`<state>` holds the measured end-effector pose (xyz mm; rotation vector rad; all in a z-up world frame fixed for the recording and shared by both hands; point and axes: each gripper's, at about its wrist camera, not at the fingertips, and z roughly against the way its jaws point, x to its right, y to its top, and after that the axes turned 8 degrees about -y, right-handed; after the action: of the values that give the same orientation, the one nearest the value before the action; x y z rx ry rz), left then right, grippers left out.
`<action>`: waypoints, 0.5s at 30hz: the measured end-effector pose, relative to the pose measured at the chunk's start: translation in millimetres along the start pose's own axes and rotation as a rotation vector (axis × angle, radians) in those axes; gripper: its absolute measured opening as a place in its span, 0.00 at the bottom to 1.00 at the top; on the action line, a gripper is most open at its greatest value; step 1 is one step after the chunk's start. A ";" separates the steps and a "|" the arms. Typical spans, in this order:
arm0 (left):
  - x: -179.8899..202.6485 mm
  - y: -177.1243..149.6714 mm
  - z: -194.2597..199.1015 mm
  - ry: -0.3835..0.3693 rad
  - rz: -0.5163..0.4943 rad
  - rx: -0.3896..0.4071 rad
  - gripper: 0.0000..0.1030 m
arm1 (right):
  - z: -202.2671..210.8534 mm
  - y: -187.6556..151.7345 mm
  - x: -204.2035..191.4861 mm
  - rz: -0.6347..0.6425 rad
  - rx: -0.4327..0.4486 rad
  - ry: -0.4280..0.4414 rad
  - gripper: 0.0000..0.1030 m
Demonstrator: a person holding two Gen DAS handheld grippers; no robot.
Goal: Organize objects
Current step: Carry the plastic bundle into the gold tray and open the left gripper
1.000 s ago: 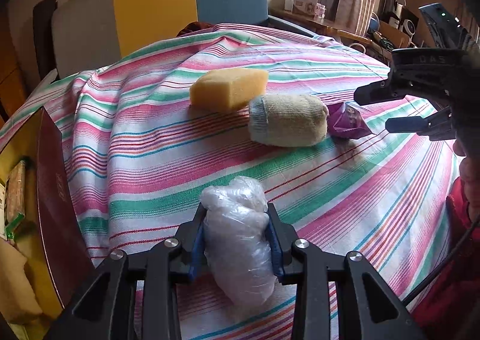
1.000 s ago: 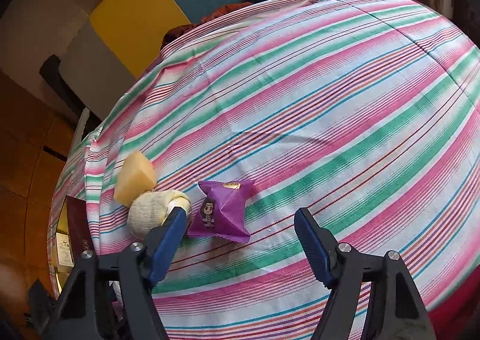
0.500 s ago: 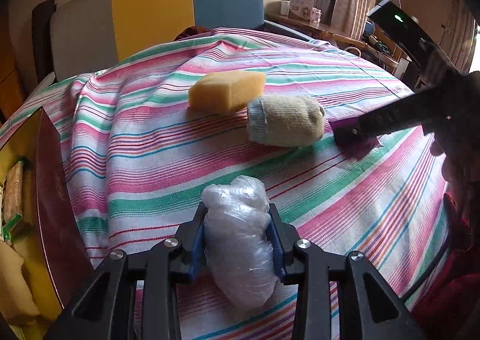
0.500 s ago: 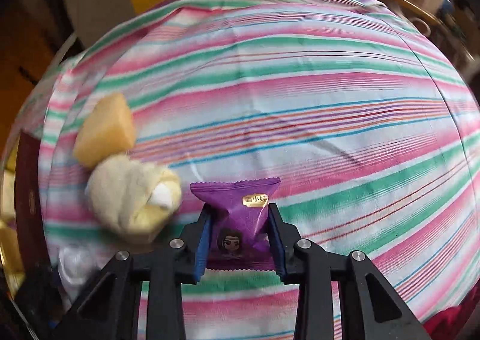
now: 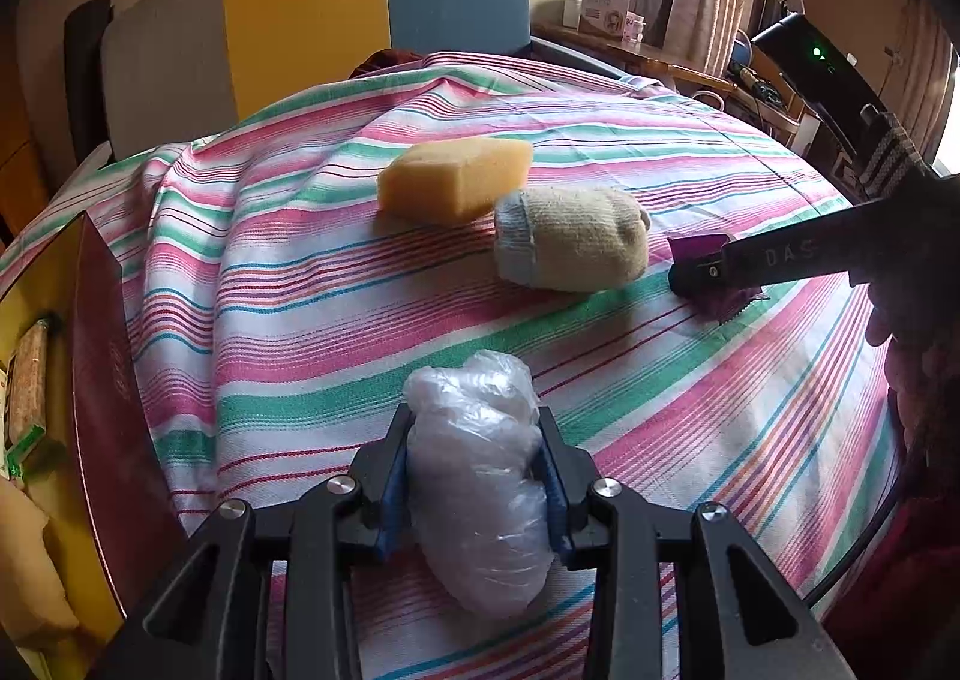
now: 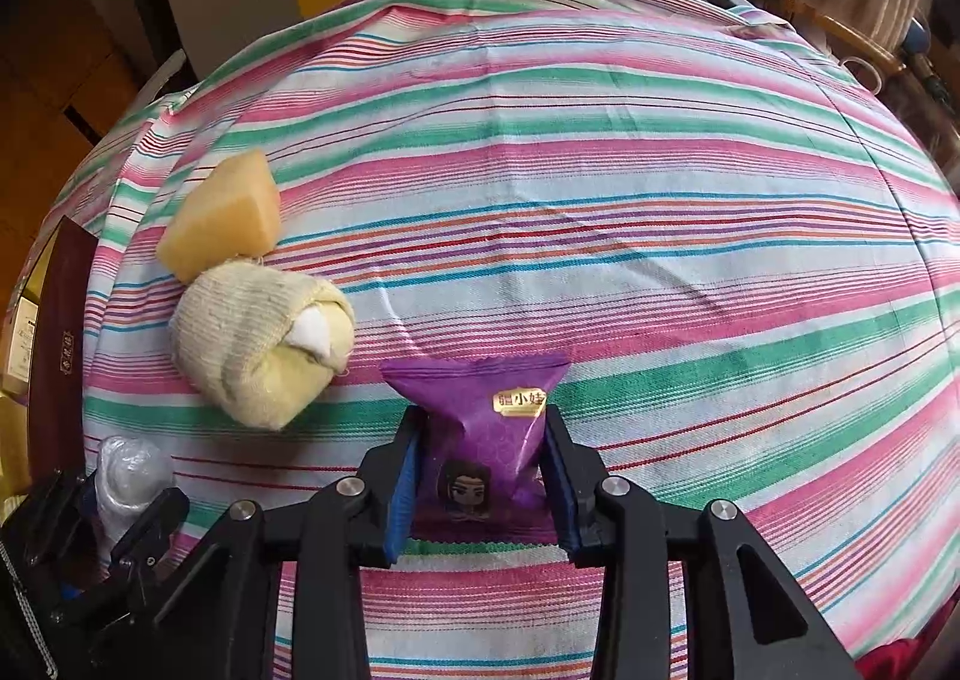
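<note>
The left gripper (image 5: 477, 485) has its blue-padded fingers (image 5: 393, 491) closed on a crumpled bundle of clear plastic film (image 5: 480, 476), which rests on the tabletop covered by a pink, green and white striped cloth (image 5: 300, 320) at its near edge. The right gripper (image 6: 480, 491) has its fingers (image 6: 402, 494) clamped on a small purple foil snack packet (image 6: 480, 440), which lies on the cloth (image 6: 600, 200) just right of a rolled cream knitted sock (image 6: 252, 344). The right wrist view shows the packet face: a gold label with Chinese characters, too small to read reliably, and a cartoon face with dark hair below it. The left wrist view shows only a purple corner of that packet (image 5: 696, 247) behind the right gripper's arm (image 5: 780, 260), which carries the raised letters "DAS". A yellow rectangular sponge block (image 5: 456, 176) lies behind the sock (image 5: 570, 245), touching it. The left wrist view alone shows a white printed carton (image 5: 606, 1) on a far shelf under the window, text illegible, and a dark device with a green indicator light (image 5: 815, 50). A dark red box flap (image 5: 114, 410) with a faint embossed mark stands at the left edge of the tabletop; the right wrist view shows a small gold emblem on it (image 6: 63, 344). The right wrist view also shows the left gripper (image 6: 129, 506) with its plastic bundle (image 6: 126, 470) at lower left.
</note>
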<state>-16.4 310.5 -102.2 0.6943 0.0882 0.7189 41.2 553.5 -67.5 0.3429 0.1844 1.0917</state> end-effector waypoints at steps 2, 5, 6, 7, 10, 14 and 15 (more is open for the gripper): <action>0.2 -0.1 0.1 0.001 0.000 0.001 0.36 | -0.8 1.4 -1.7 0.009 0.002 -0.010 0.38; 1.0 -0.9 0.5 0.008 -0.003 0.005 0.36 | -0.6 1.1 -1.9 0.016 0.003 -0.016 0.38; 1.3 -1.0 0.7 0.009 -0.003 0.006 0.36 | 0.0 0.9 -2.6 0.020 0.004 -0.018 0.38; 1.4 -1.2 0.8 0.011 -0.003 0.006 0.36 | 2.6 -1.2 -5.6 0.027 0.006 -0.022 0.38; 1.4 -1.2 0.9 0.012 -0.002 0.006 0.36 | 1.9 -2.0 -10.5 0.048 0.013 -0.035 0.38; 1.3 -0.9 0.4 0.014 -0.003 0.004 0.36 | 2.7 -2.4 -13.1 0.062 0.020 -0.041 0.38; 2.1 -0.7 0.2 0.017 -0.009 0.003 0.36 | 2.7 -2.4 -13.1 0.062 0.020 -0.041 0.38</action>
<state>-14.4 311.4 -102.1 0.6903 0.1078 0.7165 38.1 540.3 -66.2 0.3908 0.1495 1.1434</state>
